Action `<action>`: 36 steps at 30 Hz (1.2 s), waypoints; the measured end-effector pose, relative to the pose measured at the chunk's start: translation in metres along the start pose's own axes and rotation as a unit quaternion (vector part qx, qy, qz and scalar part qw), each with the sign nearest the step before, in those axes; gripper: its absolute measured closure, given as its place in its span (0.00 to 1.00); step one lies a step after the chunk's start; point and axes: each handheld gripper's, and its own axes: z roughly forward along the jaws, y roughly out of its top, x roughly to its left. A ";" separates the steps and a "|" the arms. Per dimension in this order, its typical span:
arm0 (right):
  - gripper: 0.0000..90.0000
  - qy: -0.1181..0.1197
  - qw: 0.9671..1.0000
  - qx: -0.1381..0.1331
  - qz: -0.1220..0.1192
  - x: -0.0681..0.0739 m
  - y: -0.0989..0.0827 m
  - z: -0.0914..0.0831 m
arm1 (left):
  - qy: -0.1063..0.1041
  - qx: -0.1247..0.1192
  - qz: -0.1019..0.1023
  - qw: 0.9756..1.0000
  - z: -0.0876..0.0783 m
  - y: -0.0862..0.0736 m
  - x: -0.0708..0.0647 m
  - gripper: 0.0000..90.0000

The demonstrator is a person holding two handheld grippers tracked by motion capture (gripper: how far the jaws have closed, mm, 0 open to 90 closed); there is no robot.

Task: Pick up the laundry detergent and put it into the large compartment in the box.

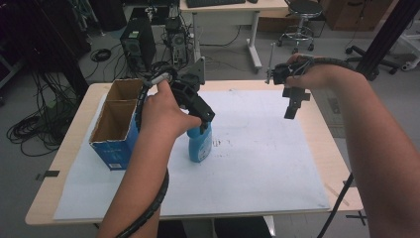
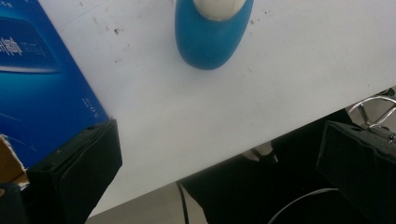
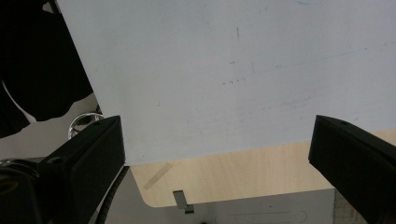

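Observation:
A blue bottle with a white top stands upright on the white paper, just right of the blue box. My left gripper hovers directly over the bottle's top. In the left gripper view the bottle lies beyond the jaws, and my left gripper is open with nothing between its fingers. My right gripper hangs in the air over the far right part of the paper, pointing down. In the right gripper view my right gripper is open wide over bare paper.
An open blue cardboard box with two compartments stands at the table's left. A white paper sheet covers most of the wooden table. The table's edge lies under the right gripper. Computers, cables and a stool stand beyond the table.

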 end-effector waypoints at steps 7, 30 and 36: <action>0.04 0.000 1.000 0.003 0.001 -0.001 0.000 0.002 | 0.001 -0.002 -0.001 1.000 -0.002 -0.002 -0.002 0.00; 0.04 0.000 1.000 -0.002 -0.001 -0.001 -0.001 0.002 | 0.005 -0.007 0.005 1.000 -0.008 0.013 -0.007 0.00; 0.04 -0.003 1.000 0.004 -0.002 -0.001 -0.001 0.004 | 0.009 -0.005 0.006 1.000 -0.005 0.023 -0.010 0.00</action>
